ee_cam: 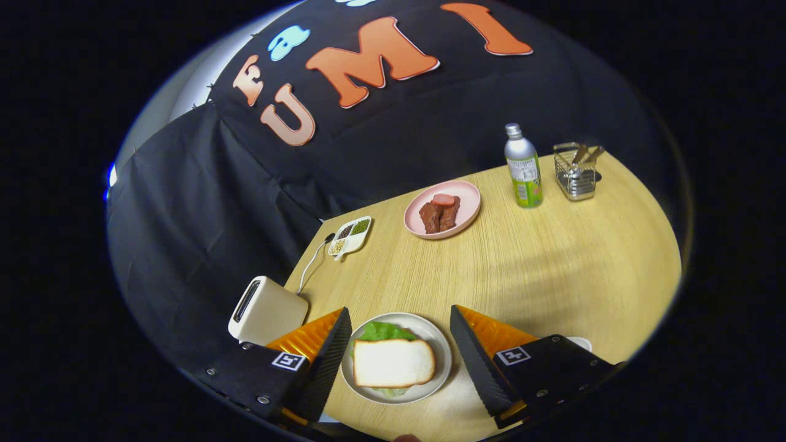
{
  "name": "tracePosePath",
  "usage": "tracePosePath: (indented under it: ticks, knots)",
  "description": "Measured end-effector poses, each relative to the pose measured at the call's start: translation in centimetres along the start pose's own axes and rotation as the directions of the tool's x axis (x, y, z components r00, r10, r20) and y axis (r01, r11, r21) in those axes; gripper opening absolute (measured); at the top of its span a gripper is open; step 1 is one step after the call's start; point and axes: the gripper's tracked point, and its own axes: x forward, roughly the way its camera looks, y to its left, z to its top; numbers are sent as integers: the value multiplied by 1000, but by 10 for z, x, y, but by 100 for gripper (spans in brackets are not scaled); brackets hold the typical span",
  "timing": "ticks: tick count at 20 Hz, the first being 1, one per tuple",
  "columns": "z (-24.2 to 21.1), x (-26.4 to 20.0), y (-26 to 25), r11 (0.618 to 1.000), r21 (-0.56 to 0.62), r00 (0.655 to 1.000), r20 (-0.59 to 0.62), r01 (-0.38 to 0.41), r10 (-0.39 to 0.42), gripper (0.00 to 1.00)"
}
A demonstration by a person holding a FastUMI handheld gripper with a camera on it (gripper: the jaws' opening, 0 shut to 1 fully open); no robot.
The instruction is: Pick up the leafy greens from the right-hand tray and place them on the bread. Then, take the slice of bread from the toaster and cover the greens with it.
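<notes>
While its fingers spread wide, the hand-held gripper (pixel 399 359) hovers over the bread (pixel 393 363) covering the greens (pixel 384 331).

Gripper (pixel 399 362): two wedge-shaped fingers (pixel 325 368) w/ ribbed, saw-toothed inner faces, set wide apart, nothing pressed btwn them. Each mounts on a dark block w/ small round screws and a square black-and-white marker tag on top.

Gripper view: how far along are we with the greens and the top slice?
Looks essentially finished. A slice of bread lies on the greens on the grey plate, leaf edges showing behind it and under its near edge. The gripper is open, fingers either side of the plate, holding nothing. The toaster slot looks empty. Nothing left but backing away.
</notes>
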Motion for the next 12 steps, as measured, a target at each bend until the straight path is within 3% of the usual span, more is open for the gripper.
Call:
tracePosePath:
  ticks: [7,12]
  knots:
    - [96,-67,21,981,-157,961,268,109,-64,98]
    - [158,-120,39,951,-235,897,434,199,-80,98]
